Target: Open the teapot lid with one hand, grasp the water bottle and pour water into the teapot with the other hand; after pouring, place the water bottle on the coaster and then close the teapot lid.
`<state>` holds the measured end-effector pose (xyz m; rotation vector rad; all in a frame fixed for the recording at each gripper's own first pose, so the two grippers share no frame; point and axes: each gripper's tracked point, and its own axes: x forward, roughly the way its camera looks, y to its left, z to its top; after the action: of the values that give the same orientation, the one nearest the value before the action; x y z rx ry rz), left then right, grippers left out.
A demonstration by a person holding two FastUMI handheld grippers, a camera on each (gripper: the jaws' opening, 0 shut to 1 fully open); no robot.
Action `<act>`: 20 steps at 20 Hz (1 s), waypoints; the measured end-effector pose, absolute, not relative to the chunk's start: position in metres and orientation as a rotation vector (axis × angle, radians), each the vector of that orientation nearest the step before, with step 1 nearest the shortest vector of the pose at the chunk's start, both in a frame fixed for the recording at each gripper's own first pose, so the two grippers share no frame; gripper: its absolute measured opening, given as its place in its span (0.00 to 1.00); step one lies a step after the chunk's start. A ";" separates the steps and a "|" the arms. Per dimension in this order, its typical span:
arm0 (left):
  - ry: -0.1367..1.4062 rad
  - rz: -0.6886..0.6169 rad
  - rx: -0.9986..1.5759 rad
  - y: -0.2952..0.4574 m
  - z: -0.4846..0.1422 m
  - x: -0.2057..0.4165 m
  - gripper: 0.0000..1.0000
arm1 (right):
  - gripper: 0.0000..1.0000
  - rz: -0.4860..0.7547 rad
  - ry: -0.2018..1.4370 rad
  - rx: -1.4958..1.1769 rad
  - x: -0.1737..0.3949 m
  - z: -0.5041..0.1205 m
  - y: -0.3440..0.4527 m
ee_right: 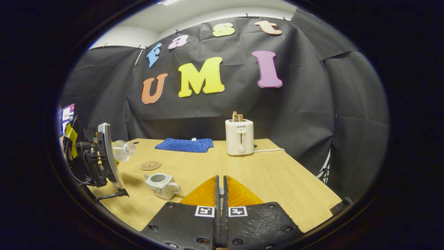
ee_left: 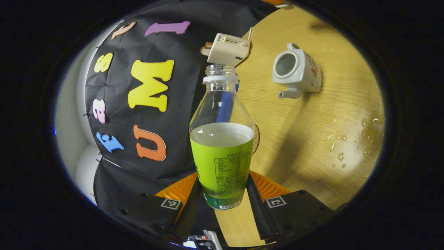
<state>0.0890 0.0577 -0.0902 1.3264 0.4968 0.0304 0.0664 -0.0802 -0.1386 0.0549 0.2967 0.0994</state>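
Over the table (ee_left: 295,139), the left gripper (ee_left: 223,203) is clamping the bottle (ee_left: 222,139), needing its mouth brought squarely above the open teapot (ee_left: 296,71); the right gripper (ee_right: 220,194) is pinching something thin, likely the lid.

SUPOR on white toaster (ee_right: 239,137)

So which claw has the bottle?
The left claw, its fingers clamped on the green-labelled bottle; the right claw is closed, with no bottle between its fingers.

From my right gripper view, the teapot (ee_right: 161,185) sits on the table (ee_right: 284,184); the coaster (ee_right: 150,165) lies behind it; cloth (ee_right: 184,144) and toaster (ee_right: 239,137) stand farther back, cloth left of toaster.
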 end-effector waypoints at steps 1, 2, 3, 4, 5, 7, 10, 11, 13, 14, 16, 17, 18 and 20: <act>0.503 0.024 1.352 0.057 -0.092 0.090 0.74 | 0.00 0.098 0.298 0.055 0.066 -0.140 -0.083; 0.508 0.018 1.374 0.055 -0.093 0.092 0.74 | 0.00 0.096 0.298 0.056 0.065 -0.141 -0.085; 0.512 0.013 1.396 0.053 -0.093 0.092 0.71 | 0.00 0.095 0.300 0.058 0.066 -0.143 -0.087; 0.513 0.005 1.419 0.051 -0.093 0.095 0.74 | 0.00 0.093 0.302 0.061 0.066 -0.143 -0.088; 0.516 0.000 1.438 0.049 -0.093 0.096 0.74 | 0.00 0.094 0.305 0.062 0.066 -0.144 -0.089; 0.518 -0.008 1.472 0.046 -0.092 0.099 0.74 | 0.00 0.095 0.307 0.058 0.066 -0.146 -0.091; 0.517 -0.026 1.527 0.039 -0.090 0.102 0.73 | 0.00 0.094 0.308 0.059 0.065 -0.147 -0.093; 0.522 -0.031 1.544 0.038 -0.089 0.104 0.74 | 0.00 0.093 0.307 0.060 0.065 -0.148 -0.094; 0.529 -0.034 1.566 0.037 -0.086 0.106 0.74 | 0.00 0.093 0.306 0.064 0.064 -0.148 -0.094; 0.529 -0.032 1.581 0.037 -0.084 0.108 0.73 | 0.00 0.091 0.305 0.061 0.063 -0.147 -0.095; 0.537 -0.024 1.617 0.040 -0.080 0.110 0.74 | 0.00 0.090 0.304 0.057 0.062 -0.147 -0.096; 0.536 -0.021 1.631 0.040 -0.078 0.110 0.74 | 0.00 0.091 0.304 0.058 0.061 -0.147 -0.096; 0.539 -0.023 1.646 0.040 -0.077 0.110 0.74 | 0.00 0.092 0.303 0.057 0.061 -0.147 -0.096; 0.543 -0.032 1.683 0.038 -0.077 0.109 0.74 | 0.00 0.093 0.301 0.058 0.061 -0.146 -0.096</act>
<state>0.1092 0.0384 -0.0771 1.6827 0.5427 -0.0318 0.0612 -0.0961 -0.1458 0.0577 0.3015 0.0927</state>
